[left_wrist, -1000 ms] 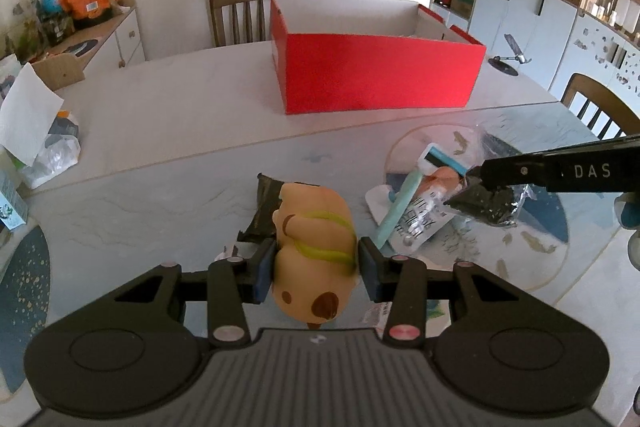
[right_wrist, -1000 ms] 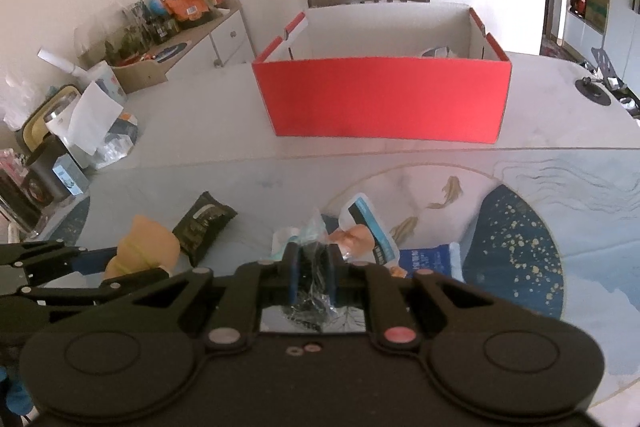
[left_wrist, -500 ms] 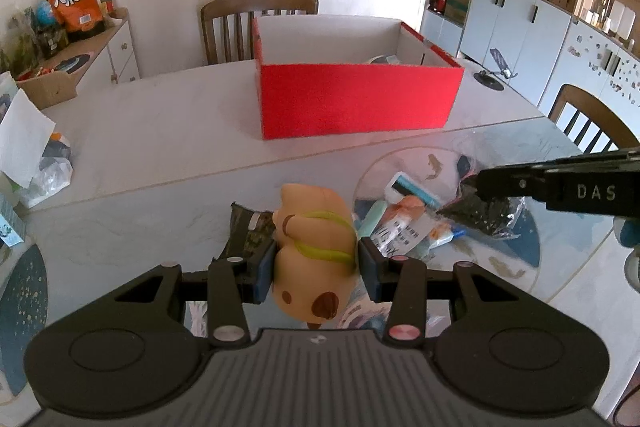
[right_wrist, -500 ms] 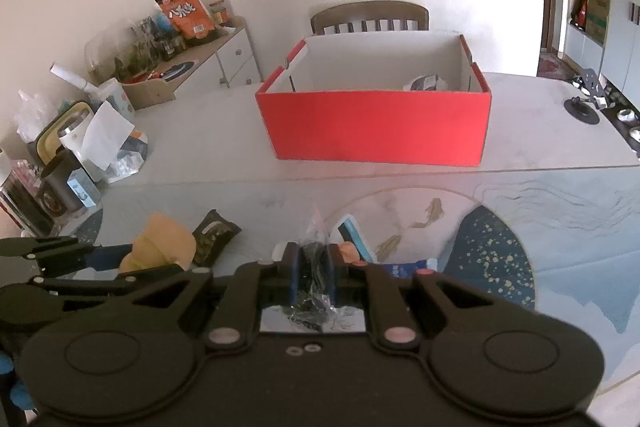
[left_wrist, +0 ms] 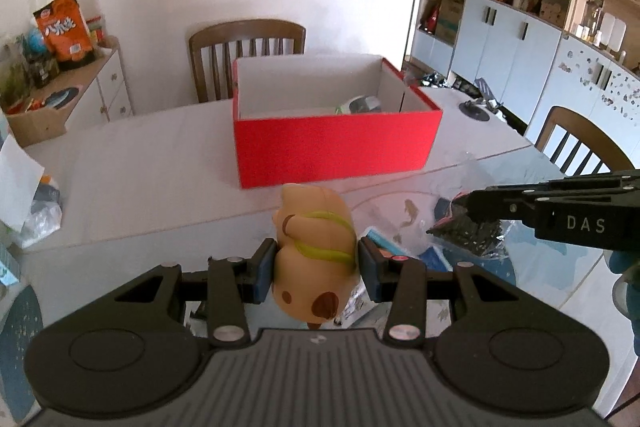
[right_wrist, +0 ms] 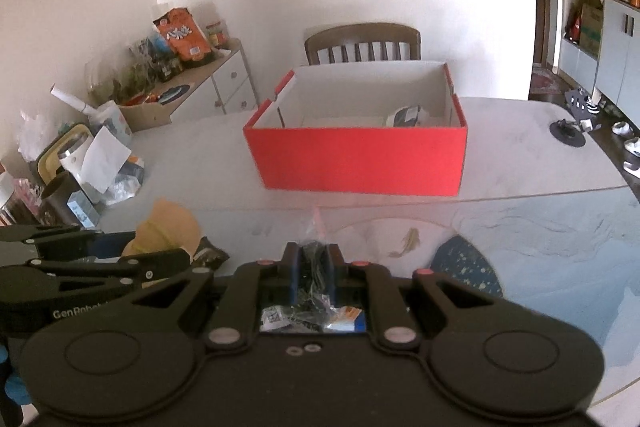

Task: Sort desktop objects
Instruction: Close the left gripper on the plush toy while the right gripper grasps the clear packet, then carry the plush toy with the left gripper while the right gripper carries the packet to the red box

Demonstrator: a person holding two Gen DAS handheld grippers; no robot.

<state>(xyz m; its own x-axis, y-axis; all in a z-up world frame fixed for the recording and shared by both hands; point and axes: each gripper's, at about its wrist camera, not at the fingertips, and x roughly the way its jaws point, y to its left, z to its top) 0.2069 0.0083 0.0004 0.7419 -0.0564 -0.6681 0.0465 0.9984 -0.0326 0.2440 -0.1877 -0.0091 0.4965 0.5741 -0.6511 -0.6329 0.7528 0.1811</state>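
Observation:
My left gripper (left_wrist: 316,269) is shut on a tan toy animal (left_wrist: 314,247) with a yellow-green strap, held above the table. From the right wrist view the same toy (right_wrist: 168,231) shows at the left between the left gripper's fingers. My right gripper (right_wrist: 313,269) is shut on a clear bag of small dark parts (right_wrist: 314,267); in the left wrist view that bag (left_wrist: 468,233) hangs from the right gripper's fingertips (left_wrist: 466,205) at the right. A red box (left_wrist: 336,143) (right_wrist: 358,163) with a white inside stands open on the table ahead, with a small packet (right_wrist: 408,115) in it.
Packets (left_wrist: 384,243) and a dark wrapper (right_wrist: 210,255) lie on the table under the grippers. Wooden chairs (left_wrist: 248,55) (left_wrist: 580,147) stand behind the box and at the right. A cluttered side cabinet (right_wrist: 188,87) and bags (right_wrist: 100,163) are at the left, shelving (left_wrist: 520,27) at the right.
Both grippers have risen with their loads, the toy and the bag. The red box now sits lower in the views and its inside shows more.

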